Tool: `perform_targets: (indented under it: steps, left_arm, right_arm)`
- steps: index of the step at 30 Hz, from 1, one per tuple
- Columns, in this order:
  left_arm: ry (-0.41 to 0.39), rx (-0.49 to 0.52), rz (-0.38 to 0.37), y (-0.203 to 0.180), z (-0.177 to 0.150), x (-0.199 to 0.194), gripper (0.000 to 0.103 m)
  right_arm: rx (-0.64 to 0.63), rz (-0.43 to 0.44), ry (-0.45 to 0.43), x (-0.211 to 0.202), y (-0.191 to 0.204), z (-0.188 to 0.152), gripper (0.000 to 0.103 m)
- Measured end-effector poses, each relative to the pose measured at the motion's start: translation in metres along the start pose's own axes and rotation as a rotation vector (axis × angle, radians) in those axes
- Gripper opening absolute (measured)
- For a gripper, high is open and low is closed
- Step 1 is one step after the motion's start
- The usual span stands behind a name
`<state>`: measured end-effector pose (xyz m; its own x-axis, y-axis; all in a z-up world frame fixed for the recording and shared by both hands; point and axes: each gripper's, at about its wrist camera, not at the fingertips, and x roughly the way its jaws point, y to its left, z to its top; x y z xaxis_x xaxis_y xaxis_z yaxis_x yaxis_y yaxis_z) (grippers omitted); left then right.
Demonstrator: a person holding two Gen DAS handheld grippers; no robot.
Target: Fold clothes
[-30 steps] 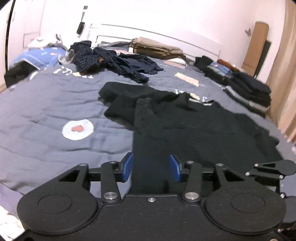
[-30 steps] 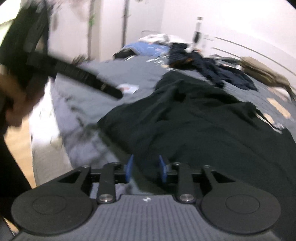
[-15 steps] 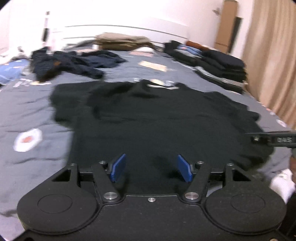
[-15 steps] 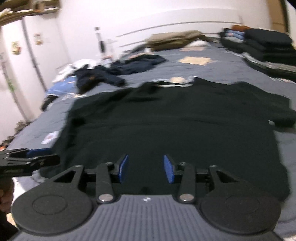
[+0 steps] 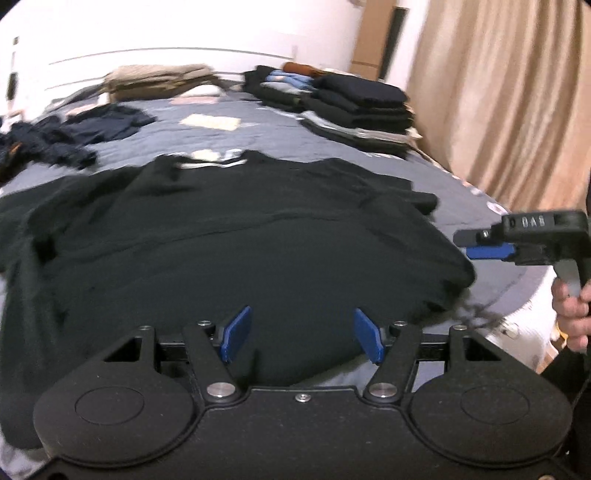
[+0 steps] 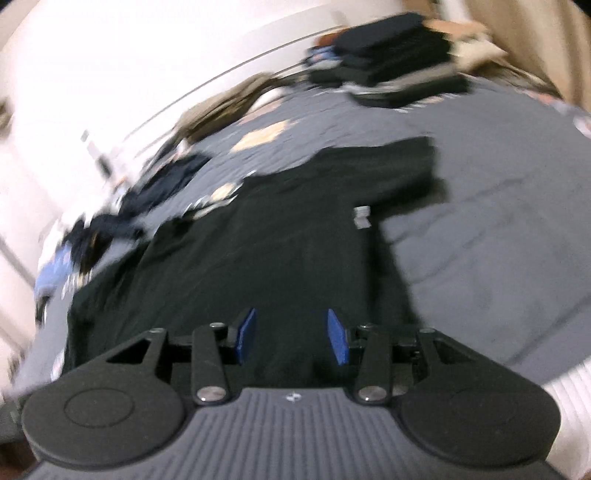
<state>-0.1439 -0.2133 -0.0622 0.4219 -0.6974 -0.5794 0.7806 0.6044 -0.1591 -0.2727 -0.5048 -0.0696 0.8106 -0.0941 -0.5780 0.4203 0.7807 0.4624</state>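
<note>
Two grippers hover above the near hem of a black T-shirt (image 5: 240,240) spread flat on the grey bedspread (image 5: 280,136). Left gripper (image 5: 301,338) is spread wide and empty; right gripper (image 6: 291,336) is likewise parted, gripping nothing. Stacked folded clothes (image 5: 354,107) sit near the beige curtain (image 5: 498,103).

Illumination is indoor, warm and moderately bright. The wall (image 5: 184,29) is overexposed to white. The black shirt (image 5: 240,240) shows little detail. The right wrist view is heavily motion-blurred; the left is mildly soft. Fisheye distortion bends both views, with dark vignetted corners.
</note>
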Motion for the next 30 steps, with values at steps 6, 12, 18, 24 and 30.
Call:
perform_targets:
  steps: [6, 12, 18, 24, 30]
  left_arm:
    - [0.004, 0.090, -0.060, -0.037, 0.003, 0.016, 0.061]
    - [0.018, 0.143, -0.096, -0.060, 0.003, 0.029, 0.061]
    - [0.028, 0.145, -0.103, -0.066, 0.005, 0.038, 0.061]
    - [0.037, 0.139, -0.101, -0.067, 0.006, 0.042, 0.061]
    - [0.045, 0.139, -0.109, -0.071, 0.008, 0.047, 0.061]
  right_arm:
    - [0.179, 0.023, 0.046, 0.001, -0.037, -0.006, 0.043]
    - [0.335, 0.058, 0.057, 0.004, -0.063, -0.015, 0.043]
    - [0.402, 0.030, -0.022, 0.003, -0.078, -0.017, 0.043]
    - [0.454, 0.024, -0.043, 0.009, -0.085, -0.020, 0.043]
    - [0.486, 0.047, 0.013, 0.025, -0.081, -0.025, 0.045]
